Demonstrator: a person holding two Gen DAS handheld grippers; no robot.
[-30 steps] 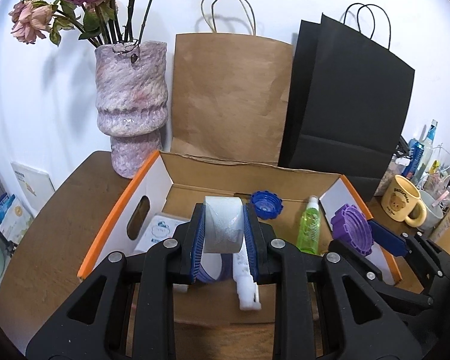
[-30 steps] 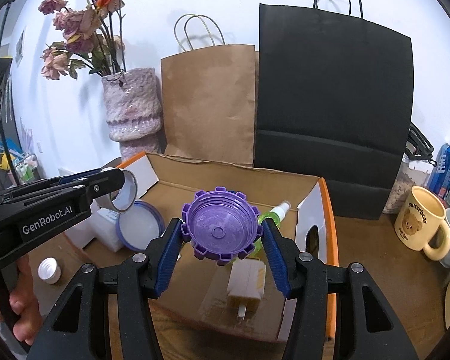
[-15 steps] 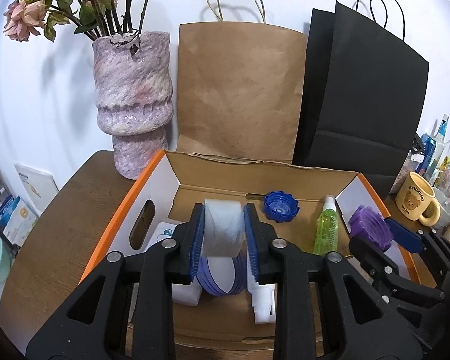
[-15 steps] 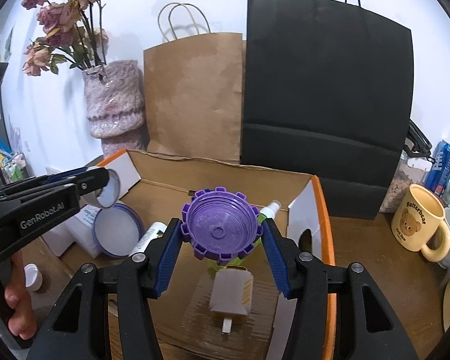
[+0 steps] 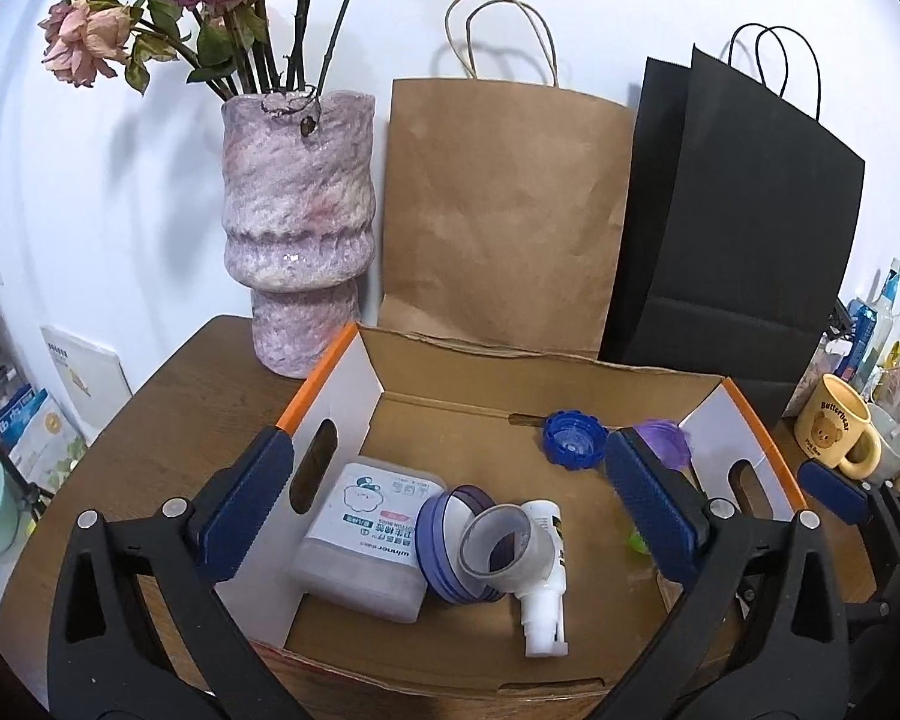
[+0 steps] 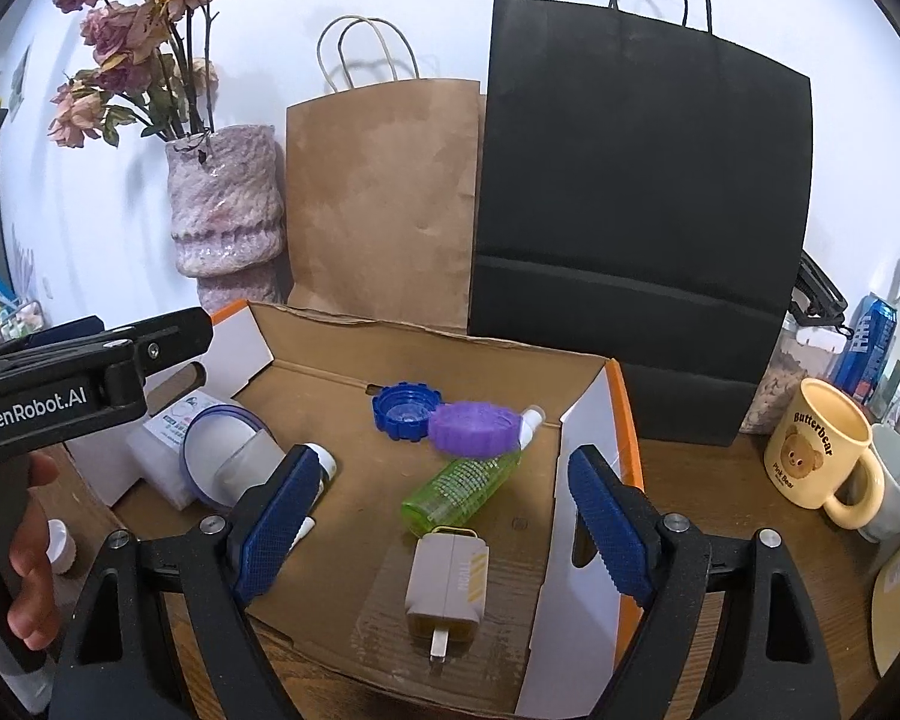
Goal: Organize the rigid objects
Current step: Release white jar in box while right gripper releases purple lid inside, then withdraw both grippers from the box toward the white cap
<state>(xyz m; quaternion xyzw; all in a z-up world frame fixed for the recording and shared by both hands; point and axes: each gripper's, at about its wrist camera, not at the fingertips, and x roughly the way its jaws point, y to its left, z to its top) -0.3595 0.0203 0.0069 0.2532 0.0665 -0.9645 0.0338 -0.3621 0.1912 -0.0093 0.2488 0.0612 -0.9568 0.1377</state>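
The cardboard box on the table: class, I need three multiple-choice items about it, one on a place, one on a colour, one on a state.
1. Where does the purple lid lie?
A. on the green bottle
B. beside the mug
C. inside the vase

2. What colour is the top edge of the cardboard box?
A. green
B. orange
C. black

3. How does the right claw stand?
A. shut on the lid
B. shut on the charger
C. open, holding nothing

Answers: 1 A, it rests over the bottle's neck. 2 B, orange edging tops the side walls. 3 C, the jaws, which have just been opening, stand apart with nothing gripped.
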